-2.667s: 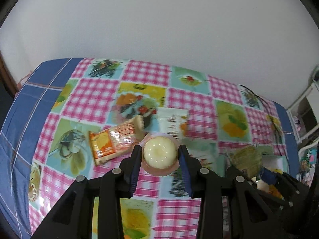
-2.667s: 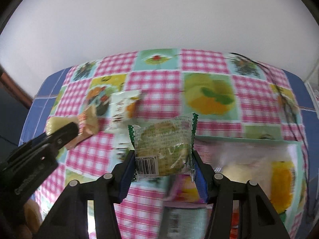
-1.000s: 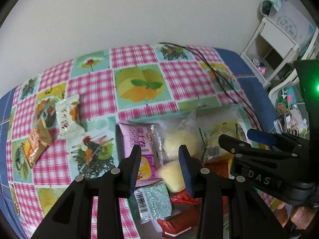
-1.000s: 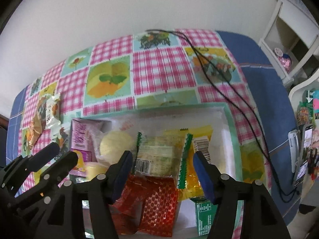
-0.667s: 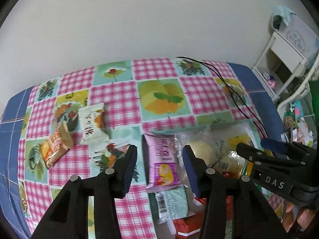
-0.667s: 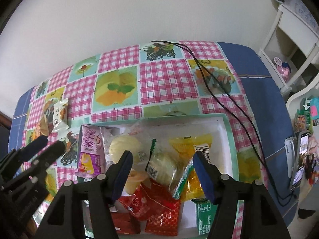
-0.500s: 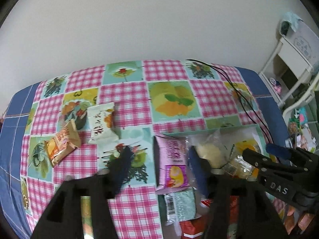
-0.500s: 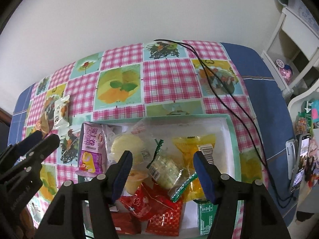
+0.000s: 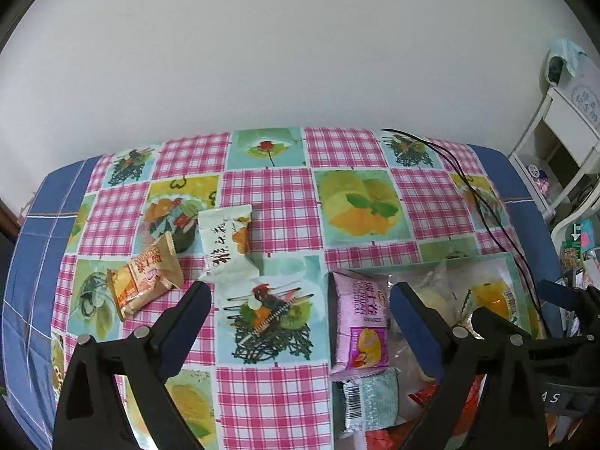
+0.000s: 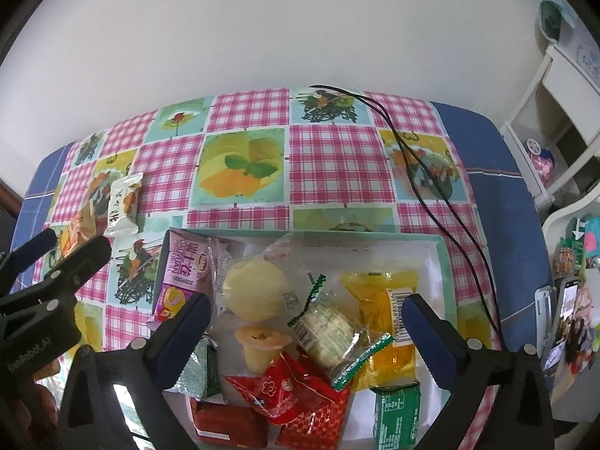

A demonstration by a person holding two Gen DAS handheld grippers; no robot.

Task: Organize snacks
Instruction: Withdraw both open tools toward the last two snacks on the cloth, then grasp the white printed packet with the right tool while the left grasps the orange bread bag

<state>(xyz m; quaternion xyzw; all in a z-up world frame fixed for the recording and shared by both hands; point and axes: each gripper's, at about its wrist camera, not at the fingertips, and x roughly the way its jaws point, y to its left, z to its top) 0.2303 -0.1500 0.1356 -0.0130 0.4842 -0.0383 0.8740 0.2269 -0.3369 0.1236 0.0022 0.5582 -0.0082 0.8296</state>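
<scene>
— Snacks left on the cloth: which way from the fingers?
— Up and left of the left gripper. The orange packet lies just beyond its left fingertip; the white packet sits beside it, a little farther off.
— Which hand is nearer?
— The left one, I judge. The right gripper hangs over the tray, well apart from both.
— How do the fingers stand?
— Both pairs have just been opening and now gape wide, nothing between them.
— Long axes?
— Orange packet slants from lower left to upper right; white one runs nearly straight away from the camera.
— Their look?
— Sealed pillow packs with crimped ends, glossy. White one has dark lettering and an orange picture.
</scene>
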